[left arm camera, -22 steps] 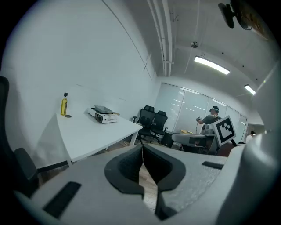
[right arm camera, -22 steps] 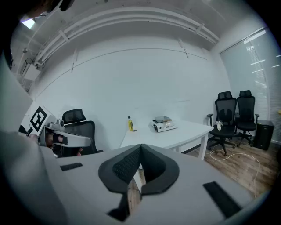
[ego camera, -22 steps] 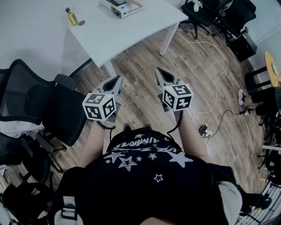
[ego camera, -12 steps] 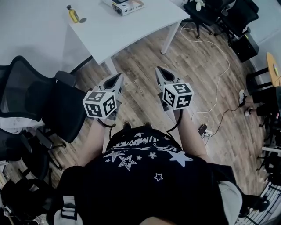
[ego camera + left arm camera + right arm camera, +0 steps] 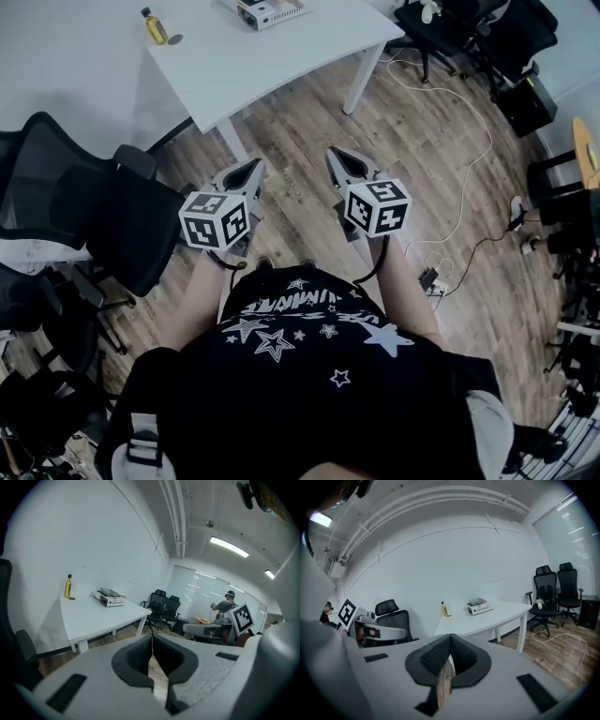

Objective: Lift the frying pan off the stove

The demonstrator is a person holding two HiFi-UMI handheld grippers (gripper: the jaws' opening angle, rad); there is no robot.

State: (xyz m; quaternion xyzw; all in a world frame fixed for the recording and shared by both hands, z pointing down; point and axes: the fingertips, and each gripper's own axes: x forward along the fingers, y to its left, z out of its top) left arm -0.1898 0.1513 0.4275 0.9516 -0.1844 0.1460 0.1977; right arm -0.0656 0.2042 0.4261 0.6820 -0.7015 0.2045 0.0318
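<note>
1. Standing well back from the tabletop [image 5: 262, 66], you held both tongs out in front of you over the wooden floor [image 5: 412, 141], tipped slightly downward.
2. The left tongs [image 5: 250, 167] had their jaws pressed together with nothing between them. The right tongs [image 5: 337, 156] were likewise closed and empty.
3. The stove [image 5: 269, 12] sat toward the far side of the tabletop, well apart from both tongs, with a yellow bottle [image 5: 154, 32] further along. A flat dark shape on top of it was probably the frying pan [image 5: 109, 592], too small to show a handle clearly.
4. Judged from this, the lift had not begun; you were only at the approach.
5. The next move called for stepping up to the tabletop, opening one pair of tongs, finding the pan's handle, and closing firmly on it before raising it straight up.
</note>
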